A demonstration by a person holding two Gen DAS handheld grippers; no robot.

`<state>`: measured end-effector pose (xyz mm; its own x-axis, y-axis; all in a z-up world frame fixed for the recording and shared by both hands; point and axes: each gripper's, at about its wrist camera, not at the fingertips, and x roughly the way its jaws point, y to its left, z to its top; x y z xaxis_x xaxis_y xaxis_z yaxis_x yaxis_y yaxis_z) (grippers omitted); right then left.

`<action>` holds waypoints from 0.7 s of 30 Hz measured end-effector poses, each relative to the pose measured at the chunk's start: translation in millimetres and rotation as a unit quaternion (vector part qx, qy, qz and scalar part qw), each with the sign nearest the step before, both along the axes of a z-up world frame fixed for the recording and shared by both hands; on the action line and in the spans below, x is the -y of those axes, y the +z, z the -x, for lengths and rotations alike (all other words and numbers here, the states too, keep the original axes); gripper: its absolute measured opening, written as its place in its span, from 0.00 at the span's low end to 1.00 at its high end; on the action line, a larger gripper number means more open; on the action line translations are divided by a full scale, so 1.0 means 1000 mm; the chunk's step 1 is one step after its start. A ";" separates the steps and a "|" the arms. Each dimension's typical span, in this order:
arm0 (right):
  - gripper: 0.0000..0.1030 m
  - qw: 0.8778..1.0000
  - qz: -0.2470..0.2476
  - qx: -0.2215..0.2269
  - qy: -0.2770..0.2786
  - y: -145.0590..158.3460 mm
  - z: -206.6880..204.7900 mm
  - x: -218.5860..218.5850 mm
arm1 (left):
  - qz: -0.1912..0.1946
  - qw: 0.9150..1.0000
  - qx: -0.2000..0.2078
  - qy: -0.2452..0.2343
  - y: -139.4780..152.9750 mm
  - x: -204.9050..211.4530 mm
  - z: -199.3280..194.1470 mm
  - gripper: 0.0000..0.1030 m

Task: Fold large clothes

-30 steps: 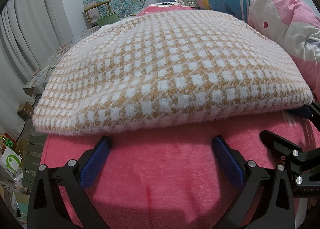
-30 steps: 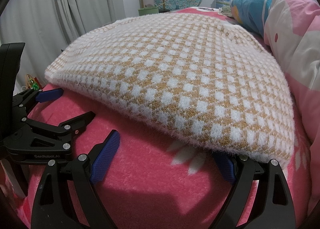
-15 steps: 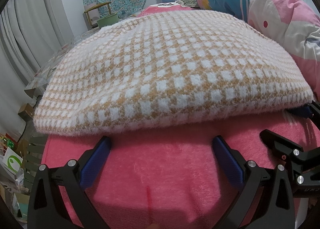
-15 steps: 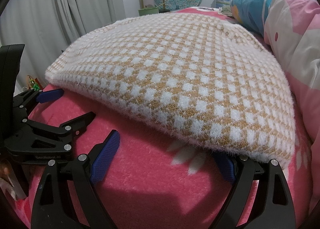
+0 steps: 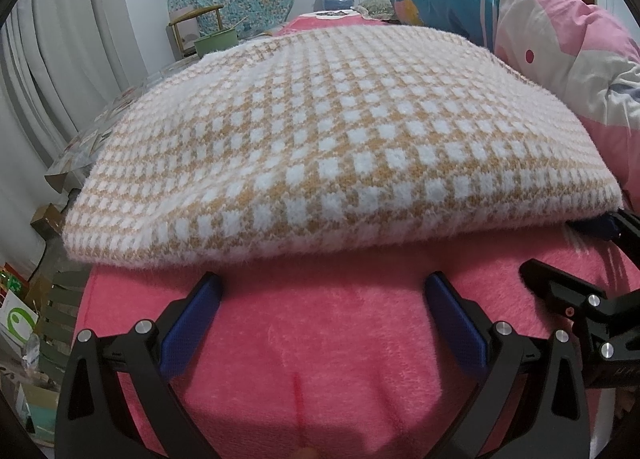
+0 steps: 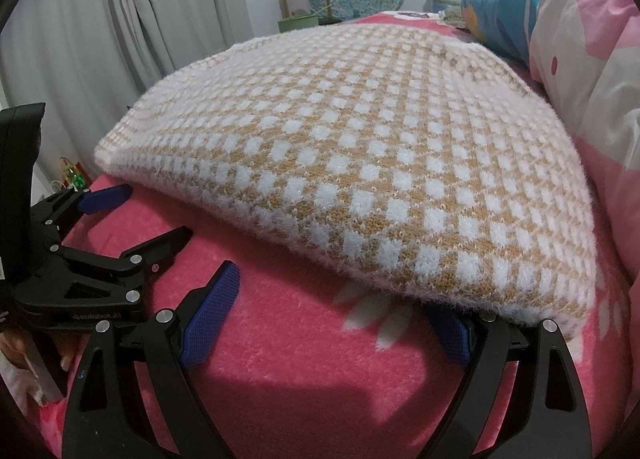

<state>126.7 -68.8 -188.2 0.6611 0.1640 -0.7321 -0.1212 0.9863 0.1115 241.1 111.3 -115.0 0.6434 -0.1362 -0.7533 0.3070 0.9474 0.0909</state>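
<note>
The checked sweater, tan and white and fuzzy, lies flat on the pink blanket of the bed, already doubled over so that a thick rounded edge faces both tools. Judged from this, a fold has been laid and the step in hand is either tidying it or taking the near edge for one more fold away from the person.

The left hand-held gripper has its blue pads spread wide, empty, with the sweater's near edge just ahead of the fingertips and not touching them. The right hand-held gripper also stands wide apart; its left pad is clear on the blanket, while its right pad sits tucked under the overhanging near corner of the sweater. It clamps nothing.

To do the next fold well, each tool should slide forward low along the blanket so that one finger goes under the full thickness of the edge and the other over it, catching all layers at once. The fuzzy knit is likely to sag and stretch, so both sides ought to lift together and evenly. The pink quilt lies just to the right of the right tool, and crowds that side, so the carried edge should stay clear of it.
</note>
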 end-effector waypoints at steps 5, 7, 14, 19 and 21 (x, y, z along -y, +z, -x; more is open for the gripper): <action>0.83 1.000 0.000 0.000 0.000 0.000 0.000 0.002 | 0.000 1.000 0.000 0.000 0.000 0.000 0.000 0.96; 0.84 1.000 -0.003 -0.001 0.001 0.001 0.000 0.001 | 0.002 1.000 -0.001 0.000 0.000 0.000 0.000 0.96; 0.86 1.000 -0.023 0.001 0.004 0.003 0.002 -0.003 | 0.001 1.000 0.000 0.000 0.000 0.000 0.001 0.97; 0.86 1.000 -0.027 0.001 0.005 0.004 0.003 -0.011 | 0.005 1.000 -0.001 0.000 0.000 -0.002 0.000 0.97; 0.87 1.000 -0.027 0.001 0.005 0.004 0.004 -0.011 | 0.014 1.000 -0.006 -0.001 -0.001 -0.004 -0.001 0.97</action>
